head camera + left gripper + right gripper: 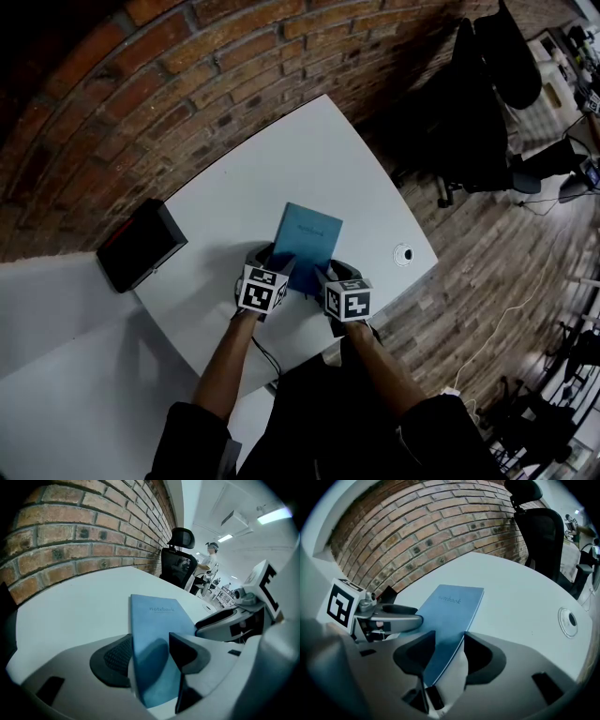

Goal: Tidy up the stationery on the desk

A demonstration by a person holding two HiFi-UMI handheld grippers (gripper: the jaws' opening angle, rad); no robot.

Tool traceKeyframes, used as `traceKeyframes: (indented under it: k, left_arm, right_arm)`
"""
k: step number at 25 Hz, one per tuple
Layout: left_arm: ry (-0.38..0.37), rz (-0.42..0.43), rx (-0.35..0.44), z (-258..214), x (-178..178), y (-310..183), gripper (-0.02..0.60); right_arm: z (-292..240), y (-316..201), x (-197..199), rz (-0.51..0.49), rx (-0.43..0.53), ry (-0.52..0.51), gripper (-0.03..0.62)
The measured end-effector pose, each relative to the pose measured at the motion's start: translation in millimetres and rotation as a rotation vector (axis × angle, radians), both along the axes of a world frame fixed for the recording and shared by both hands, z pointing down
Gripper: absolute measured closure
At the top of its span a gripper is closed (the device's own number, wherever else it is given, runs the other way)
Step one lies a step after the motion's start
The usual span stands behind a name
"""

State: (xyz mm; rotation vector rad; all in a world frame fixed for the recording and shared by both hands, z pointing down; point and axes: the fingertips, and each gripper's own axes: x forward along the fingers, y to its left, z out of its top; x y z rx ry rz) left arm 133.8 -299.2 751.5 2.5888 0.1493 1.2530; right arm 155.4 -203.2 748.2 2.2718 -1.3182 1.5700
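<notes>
A blue notebook (307, 242) is over the middle of the white desk (234, 202), its near end between my two grippers. The left gripper (270, 264) is shut on the near left corner. In the left gripper view the cover (159, 616) runs between the two dark pads (115, 657), with the left gripper (150, 654) closed on it. The right gripper (334, 276) holds the near right corner. In the right gripper view the notebook (452, 605) passes between the jaws of the right gripper (446, 649), which pinch it.
A black box (141, 246) lies at the desk's left end by the brick wall (187, 56). A round cable grommet (403, 254) sits near the right edge. A black office chair (469, 103) stands beyond the far corner. A person (209, 563) stands far back.
</notes>
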Motion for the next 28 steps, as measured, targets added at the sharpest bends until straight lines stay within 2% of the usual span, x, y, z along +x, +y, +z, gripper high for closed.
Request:
traceKeyframes:
  k: [7,19,28]
  left_arm:
    - [0.002,-0.021,0.008,-0.7,0.2,-2.6,0.345]
    - [0.013,-0.047,0.023,-1.3,-8.7,-3.0,0.347]
    - [0.001,-0.104,0.039,-1.9,-34.7,-13.7,0.347]
  right_arm:
    - [6.6,2.7,3.5,0.084,0.012,-0.091,0.414]
    - [5.6,-0.8,1.0,0.031,0.0,-0.098,0.416]
    - [3.6,-17.9,-8.1,-0.01,0.004,-0.101,0.416]
